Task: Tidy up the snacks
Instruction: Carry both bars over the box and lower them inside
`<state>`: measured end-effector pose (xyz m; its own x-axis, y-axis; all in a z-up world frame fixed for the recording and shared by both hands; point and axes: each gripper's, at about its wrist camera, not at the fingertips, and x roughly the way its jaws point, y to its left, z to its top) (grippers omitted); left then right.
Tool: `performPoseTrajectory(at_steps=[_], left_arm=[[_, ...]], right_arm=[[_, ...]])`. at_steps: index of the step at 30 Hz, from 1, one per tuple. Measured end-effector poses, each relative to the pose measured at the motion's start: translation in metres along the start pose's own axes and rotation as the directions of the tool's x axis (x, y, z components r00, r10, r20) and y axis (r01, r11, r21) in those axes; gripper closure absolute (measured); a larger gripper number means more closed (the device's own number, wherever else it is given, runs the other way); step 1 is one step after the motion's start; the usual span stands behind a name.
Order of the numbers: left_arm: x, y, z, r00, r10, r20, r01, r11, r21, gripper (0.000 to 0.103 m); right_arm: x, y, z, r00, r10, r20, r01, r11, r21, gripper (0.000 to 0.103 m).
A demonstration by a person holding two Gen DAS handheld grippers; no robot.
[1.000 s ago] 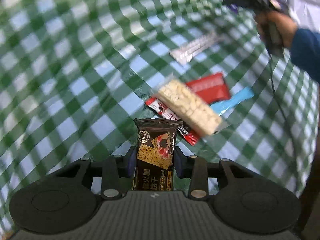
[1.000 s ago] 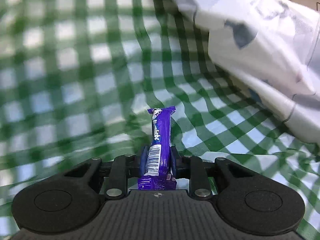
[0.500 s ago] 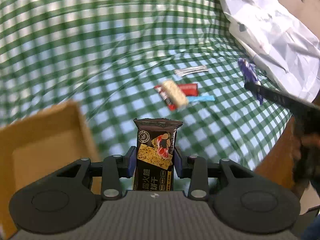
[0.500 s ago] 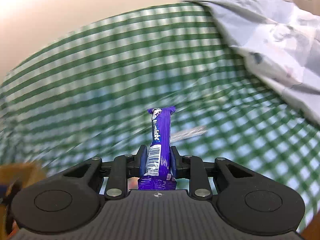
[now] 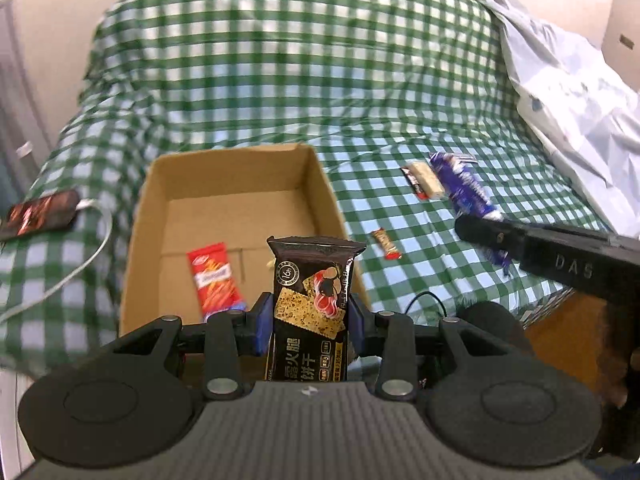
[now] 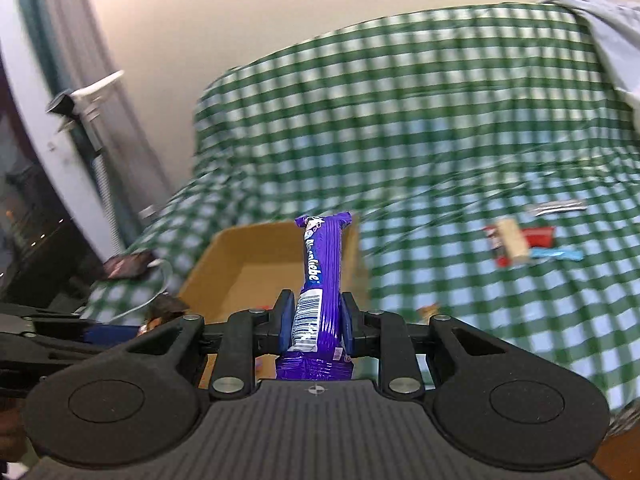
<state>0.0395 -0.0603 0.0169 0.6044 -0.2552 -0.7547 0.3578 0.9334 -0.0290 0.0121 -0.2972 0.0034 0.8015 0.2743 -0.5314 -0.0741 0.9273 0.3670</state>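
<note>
Both grippers have swung away from the loose snacks, and an open brown cardboard box (image 5: pixel 320 184) has come into view on the green-and-white checked cloth (image 5: pixel 280 80). The left gripper (image 5: pixel 311 322) pinches a black cracker packet (image 5: pixel 312 300) above the box; the right gripper (image 6: pixel 316 326) pinches a purple chocolate bar (image 6: pixel 320 276). A red snack packet (image 5: pixel 214 276) lies inside the box

Cardboard box (image 5: pixel 236 184): matt brown, plain inside. Checked cloth (image 5: pixel 280 80): green-white woven fabric, creased. Black biscuit packet (image 5: pixel 312 304) and purple bar wrapper (image 6: pixel 320 280): glossy film. Red sachet (image 5: pixel 214 276) was shiny. Gripper bodies were matt black plastic, ribbed, with metal screws.
</note>
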Motion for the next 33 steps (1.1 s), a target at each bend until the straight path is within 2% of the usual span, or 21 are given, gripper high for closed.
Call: performPoseTrajectory(at_steps=[6,12,18,26,33], left_arm=[[-0.035,0.018,-0.039,0.999,0.013,0.051,-0.011,0.999,-0.031,0.060],[-0.057,0.028,-0.064,0.996,0.017,0.087,-0.012,0.998,-0.061,0.060],[-0.065,0.030,-0.069,0.994,0.029,0.108,-0.021,0.997,-0.074,0.060],[-0.064,0.031,-0.070,0.994,0.031,0.108,-0.023,0.997,-0.076,0.060],[-0.051,0.037,-0.064,0.996,0.026,0.084,-0.018,0.996,-0.091,0.060]], right_arm=[[-0.017,0.054,-0.032,0.997,0.035,-0.070,-0.037,0.999,-0.029,0.077],[-0.031,0.071,-0.039,0.997,0.023,-0.071,-0.026,0.999,-0.042,0.077],[-0.037,0.081,-0.040,0.998,0.028,-0.059,-0.033,0.996,-0.078,0.077],[-0.039,0.078,-0.042,0.998,0.021,-0.067,-0.025,0.997,-0.070,0.077],[-0.030,0.074,-0.041,0.996,0.008,-0.091,-0.014,0.998,-0.067,0.077]])
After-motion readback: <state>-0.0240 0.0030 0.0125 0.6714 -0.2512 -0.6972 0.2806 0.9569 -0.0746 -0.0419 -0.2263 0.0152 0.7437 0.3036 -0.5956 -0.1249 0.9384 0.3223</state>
